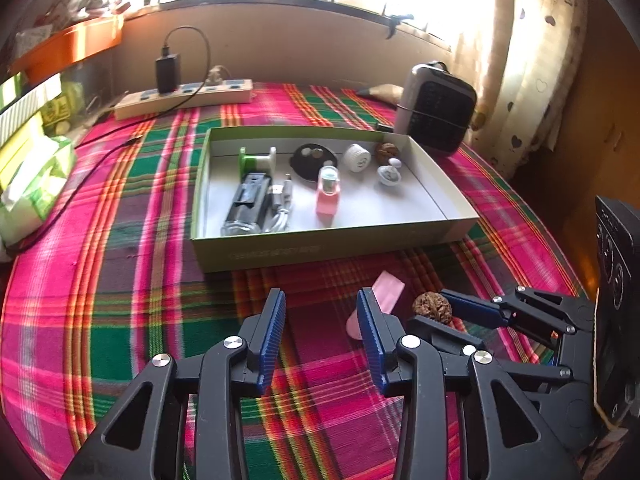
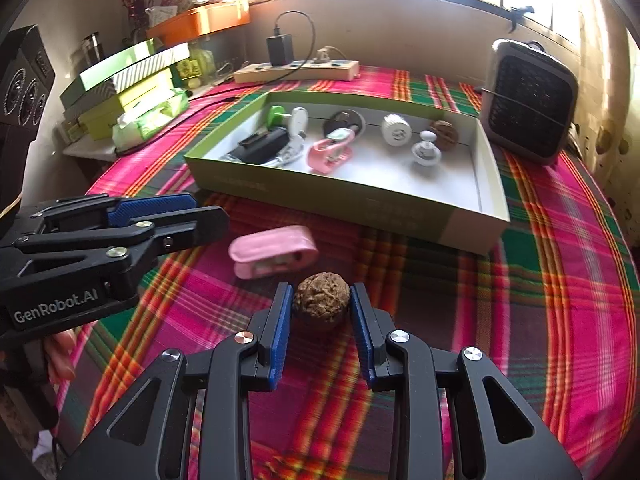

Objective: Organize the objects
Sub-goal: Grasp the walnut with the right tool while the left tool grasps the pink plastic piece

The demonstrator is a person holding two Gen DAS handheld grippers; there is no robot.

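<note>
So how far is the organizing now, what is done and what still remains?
Mostly done: the box already holds a walnut, a pink clip, a spool and other small items. In hand: the right gripper has its jaws closed on the second walnut, low over the cloth. Left: the pink case lies outside the box; the left gripper is open and empty.

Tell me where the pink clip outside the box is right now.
The pink clip lies on the plaid tablecloth in front of the green box, just behind the walnut held in the right gripper, with the left gripper to its left.
</note>
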